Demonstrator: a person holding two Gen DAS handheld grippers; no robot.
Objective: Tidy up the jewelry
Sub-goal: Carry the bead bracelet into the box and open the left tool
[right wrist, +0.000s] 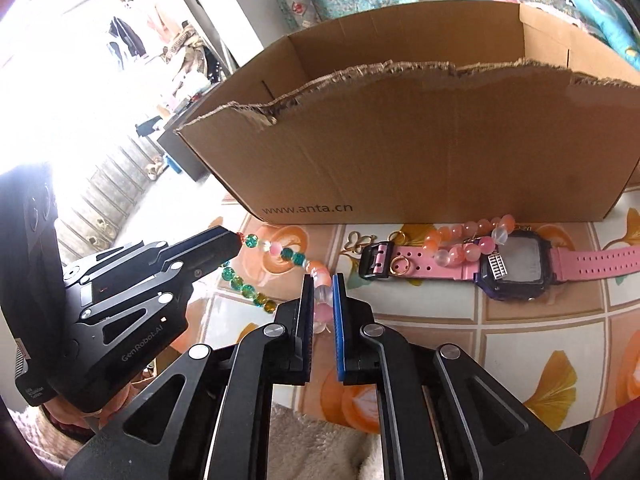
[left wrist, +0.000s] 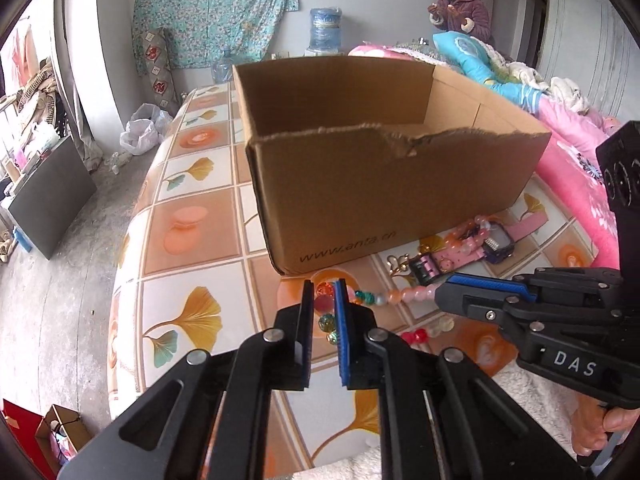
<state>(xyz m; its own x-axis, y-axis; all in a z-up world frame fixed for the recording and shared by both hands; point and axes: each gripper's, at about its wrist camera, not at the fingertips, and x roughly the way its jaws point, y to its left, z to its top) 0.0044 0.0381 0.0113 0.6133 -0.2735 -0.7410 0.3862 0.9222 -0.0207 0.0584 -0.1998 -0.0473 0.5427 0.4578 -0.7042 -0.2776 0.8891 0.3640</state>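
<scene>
A multicoloured bead necklace (left wrist: pixel 366 298) lies stretched in front of an open cardboard box (left wrist: pixel 380 184). My left gripper (left wrist: pixel 324 286) is shut on its red and green beads. My right gripper (right wrist: pixel 322 280) is shut on its pink and clear beads (right wrist: pixel 322 294); it also shows in the left wrist view (left wrist: pixel 440 298). The left gripper shows in the right wrist view (right wrist: pixel 236 240), holding the strand's green end (right wrist: pixel 296 258). A pink-strapped watch (right wrist: pixel 516 264) and a pink bead bracelet (right wrist: pixel 464 240) lie by the box (right wrist: pixel 420 160).
The table has a tiled ginkgo-leaf cloth (left wrist: pixel 192 216). Small gold rings (right wrist: pixel 400 266) lie on the watch strap. Pink and blue bedding (left wrist: pixel 560 128) is piled right of the box. A person (left wrist: pixel 460 4) sits far behind. Fluffy white fabric (right wrist: pixel 316 440) lies under the grippers.
</scene>
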